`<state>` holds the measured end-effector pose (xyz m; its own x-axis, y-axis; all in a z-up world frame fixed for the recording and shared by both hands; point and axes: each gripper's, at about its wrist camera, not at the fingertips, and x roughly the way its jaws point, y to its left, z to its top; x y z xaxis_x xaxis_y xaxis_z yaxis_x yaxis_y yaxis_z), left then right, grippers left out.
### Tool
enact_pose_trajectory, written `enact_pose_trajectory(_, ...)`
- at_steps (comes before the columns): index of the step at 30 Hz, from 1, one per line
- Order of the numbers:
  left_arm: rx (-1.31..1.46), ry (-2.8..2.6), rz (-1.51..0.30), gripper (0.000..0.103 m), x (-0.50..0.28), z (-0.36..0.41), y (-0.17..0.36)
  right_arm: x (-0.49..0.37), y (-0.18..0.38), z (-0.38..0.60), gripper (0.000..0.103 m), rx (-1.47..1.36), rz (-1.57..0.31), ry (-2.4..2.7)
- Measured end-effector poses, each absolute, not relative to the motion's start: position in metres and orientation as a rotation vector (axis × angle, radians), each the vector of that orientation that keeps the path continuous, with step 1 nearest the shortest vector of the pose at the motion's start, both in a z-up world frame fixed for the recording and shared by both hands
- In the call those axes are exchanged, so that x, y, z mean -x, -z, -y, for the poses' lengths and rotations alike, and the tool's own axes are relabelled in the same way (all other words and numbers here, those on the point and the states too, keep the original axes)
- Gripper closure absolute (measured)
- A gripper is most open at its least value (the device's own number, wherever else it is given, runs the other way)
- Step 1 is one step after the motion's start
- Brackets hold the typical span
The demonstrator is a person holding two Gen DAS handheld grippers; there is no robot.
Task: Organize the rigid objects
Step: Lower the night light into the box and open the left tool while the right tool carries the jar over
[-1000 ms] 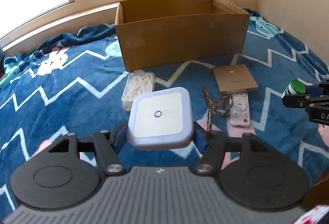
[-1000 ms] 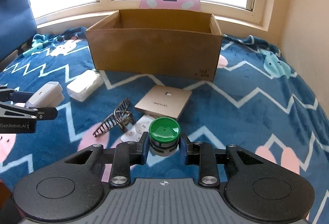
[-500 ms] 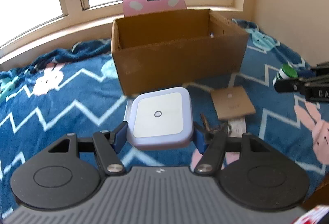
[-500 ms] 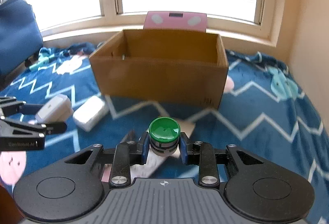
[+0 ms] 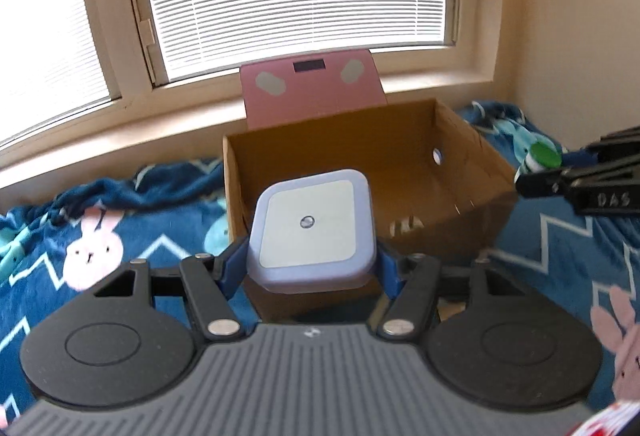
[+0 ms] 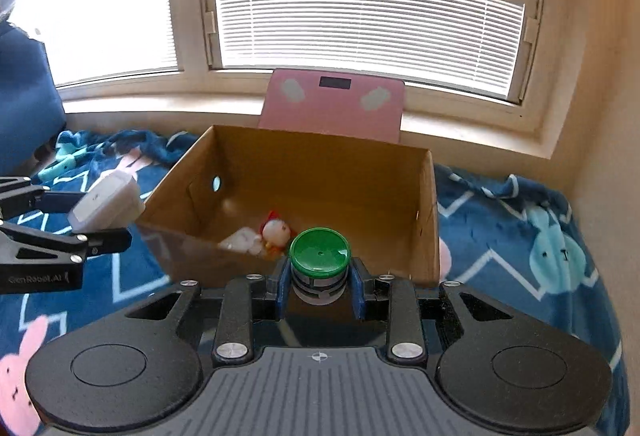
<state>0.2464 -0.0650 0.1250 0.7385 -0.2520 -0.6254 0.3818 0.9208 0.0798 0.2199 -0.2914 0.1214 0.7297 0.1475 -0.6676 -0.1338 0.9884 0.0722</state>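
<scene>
My left gripper (image 5: 310,268) is shut on a square white and lilac night light (image 5: 310,230), held above the near wall of an open cardboard box (image 5: 472,172). My right gripper (image 6: 319,290) is shut on a small bottle with a green cap (image 6: 319,248), also at the box's (image 6: 424,204) near edge. In the right wrist view the left gripper (image 6: 104,232) with the night light (image 6: 106,204) shows at the left. In the left wrist view the right gripper (image 5: 536,178) and green-capped bottle (image 5: 540,156) show at the right. A small toy chicken (image 6: 276,230) and a white item (image 6: 240,240) lie inside the box.
The box stands on a blue zigzag blanket (image 5: 120,236) with rabbit prints. A pink bathroom scale (image 6: 332,104) leans against the window sill behind the box. A wall (image 6: 600,76) closes the right side.
Both grippers have risen and moved forward from over the blanket to the box's near edge, each still holding its object. The items on the blanket have dropped out of view.
</scene>
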Motion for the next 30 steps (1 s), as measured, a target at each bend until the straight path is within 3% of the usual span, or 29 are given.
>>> enact_pose_trajectory(10,-0.211,0.320,-0.714,0.042,-0.318,0.071,-0.108,-0.286,-0.092,0.304,0.076,-0.046,-0.828,-0.126)
enact_pose_trajectory(30,-0.216,0.321,-0.803,0.042,-0.367,0.075,-0.048,-0.332,-0.038,0.312,0.076,-0.068,-0.914,-0.107)
